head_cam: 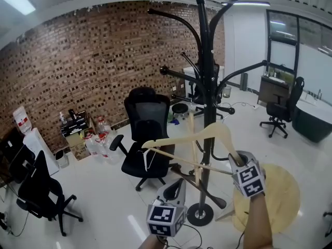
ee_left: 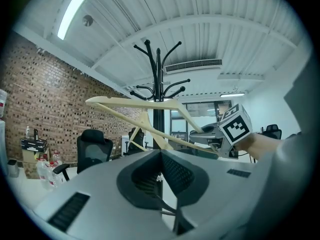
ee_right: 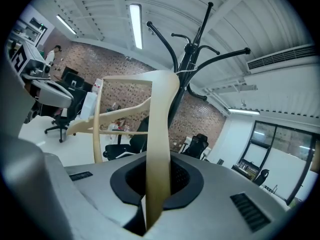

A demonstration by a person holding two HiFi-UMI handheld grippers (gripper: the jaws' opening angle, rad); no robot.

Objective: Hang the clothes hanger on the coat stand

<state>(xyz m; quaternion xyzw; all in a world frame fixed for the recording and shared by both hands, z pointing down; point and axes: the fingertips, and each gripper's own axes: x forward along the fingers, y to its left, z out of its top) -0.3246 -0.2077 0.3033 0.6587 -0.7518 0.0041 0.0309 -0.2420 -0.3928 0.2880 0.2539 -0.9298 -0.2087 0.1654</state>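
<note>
Our left gripper (head_cam: 174, 191) sits low, its jaws seemingly pressed together on nothing, so it lends no support. The wooden hanger (head_cam: 207, 134) hangs tilted in the air close by the pole of the coat stand (head_cam: 203, 61), not yet on any arm. Our right gripper (head_cam: 238, 161) pinches only one shoulder end. Held so far off centre, the hanger could swivel in the pads or knock the pole and miss its arm.

- My right gripper (head_cam: 237, 162) sits just right of the coat stand (head_cam: 207, 113) pole, jaws clamped on one end of the clothes hanger (head_cam: 181, 138), with my forearm (head_cam: 258, 222) below it.
- My left gripper (head_cam: 174, 188) hangs lower, left of the pole, jaws closed and empty.
</note>
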